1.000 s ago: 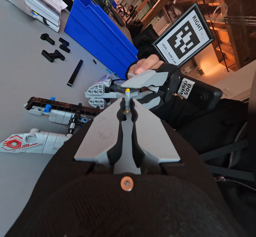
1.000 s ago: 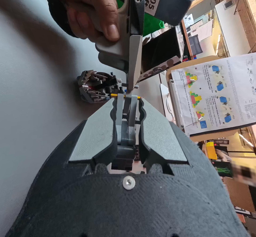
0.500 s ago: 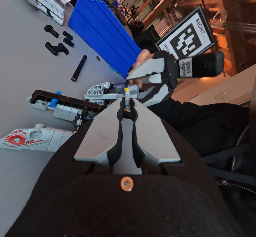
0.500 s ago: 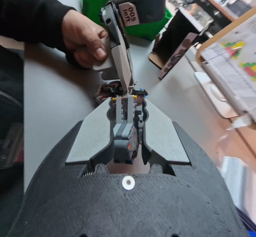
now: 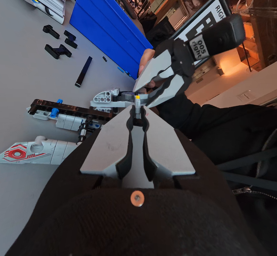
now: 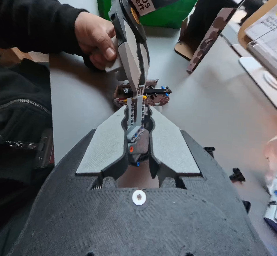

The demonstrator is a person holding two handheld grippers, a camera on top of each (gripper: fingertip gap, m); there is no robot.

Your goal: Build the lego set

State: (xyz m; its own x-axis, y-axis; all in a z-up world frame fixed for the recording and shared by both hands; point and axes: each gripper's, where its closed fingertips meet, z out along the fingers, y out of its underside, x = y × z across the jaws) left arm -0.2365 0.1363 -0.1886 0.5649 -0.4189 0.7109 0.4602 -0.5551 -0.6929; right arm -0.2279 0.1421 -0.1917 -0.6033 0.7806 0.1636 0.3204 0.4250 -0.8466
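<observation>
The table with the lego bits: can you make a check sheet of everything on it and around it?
Surface: grey table, mostly bare.
Job's things: grey lego sub-assembly with yellow-tipped axle; long black-and-grey lego beam build; white panel with red markings.
Clutter: loose black lego pieces; paper stack.
Grippers: left gripper shut on the axle end; right gripper shut on the sub-assembly.
Cables: nothing seen.
Surroundings: blue plastic bin; green plastic bin; framed black-and-white marker sign.

Loose pieces lie on table, bin behind them.
</observation>
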